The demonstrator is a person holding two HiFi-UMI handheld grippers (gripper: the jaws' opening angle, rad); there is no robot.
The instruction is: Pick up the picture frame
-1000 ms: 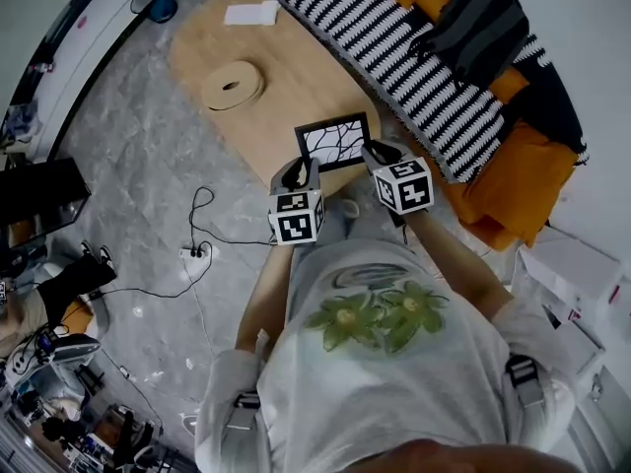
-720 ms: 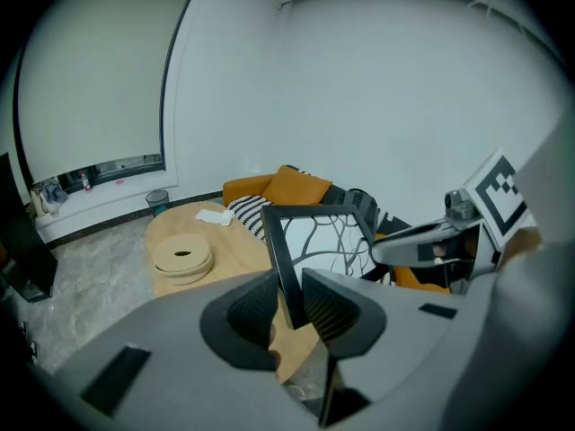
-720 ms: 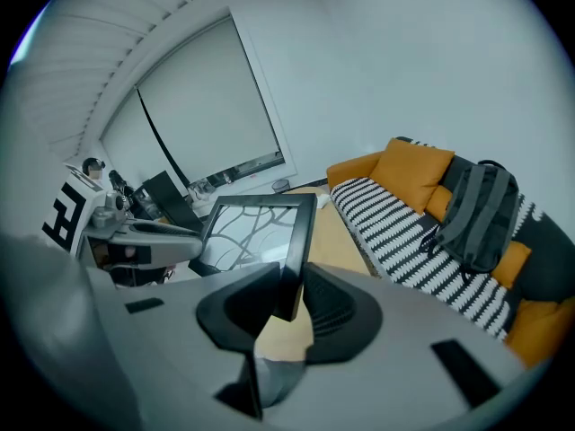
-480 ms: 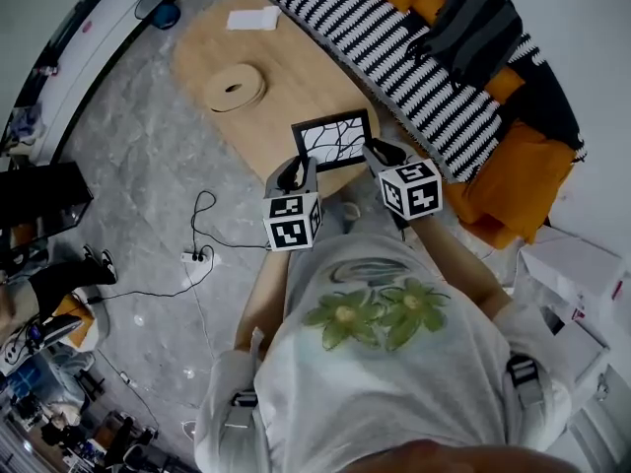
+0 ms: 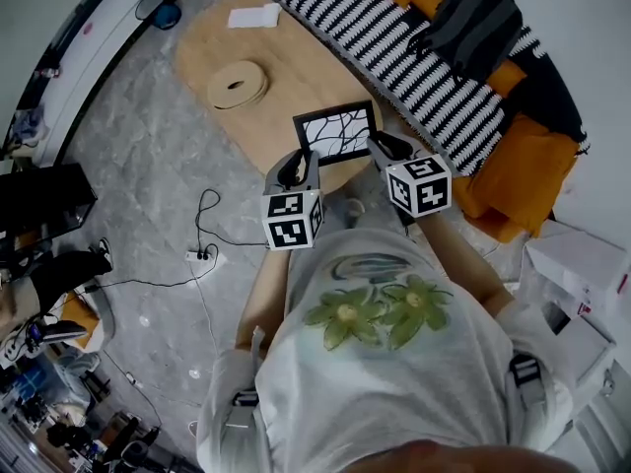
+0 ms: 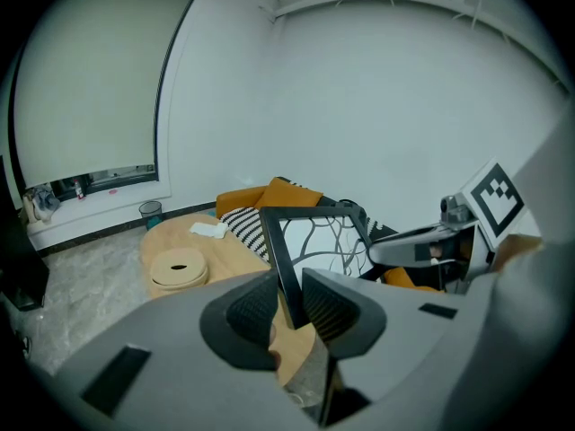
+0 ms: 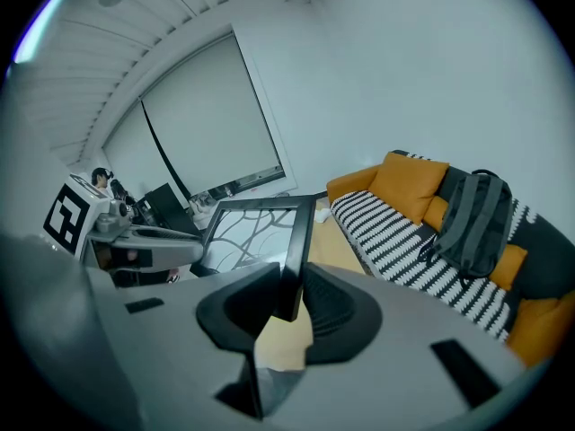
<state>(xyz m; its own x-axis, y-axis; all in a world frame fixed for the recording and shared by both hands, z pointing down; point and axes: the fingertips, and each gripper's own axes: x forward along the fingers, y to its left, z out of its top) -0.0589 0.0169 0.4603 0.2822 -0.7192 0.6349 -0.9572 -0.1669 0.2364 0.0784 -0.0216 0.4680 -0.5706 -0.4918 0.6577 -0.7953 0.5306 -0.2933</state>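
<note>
Liftoff, basically. Compared with a second ago, the picture frame point(image 5: 337, 132) sits a touch higher in the head view and both grippers have come up with it. It looks clear of the wooden table point(image 5: 286, 77) rather than resting on it. I'd say the pick-up itself is pretty much done, and what's left is keeping it steady.

Grip-wise, the left gripper point(image 5: 296, 169) is clamped on the frame's left edge and the right gripper point(image 5: 387, 150) on its right edge. In each gripper view the black border runs straight between the pads point(image 6: 254, 308), both pressed onto it, with the rest of the frame sticking up beyond the fingertips. So the frame hangs between the two sets of fingertips, picture side facing up toward the person point(image 5: 394, 363), with the table below and past them.

Pose: both hands are out in front of the chest, grippers angled forward and down, roughly side by side. My only worry is one side tugging harder and twisting it.
</note>
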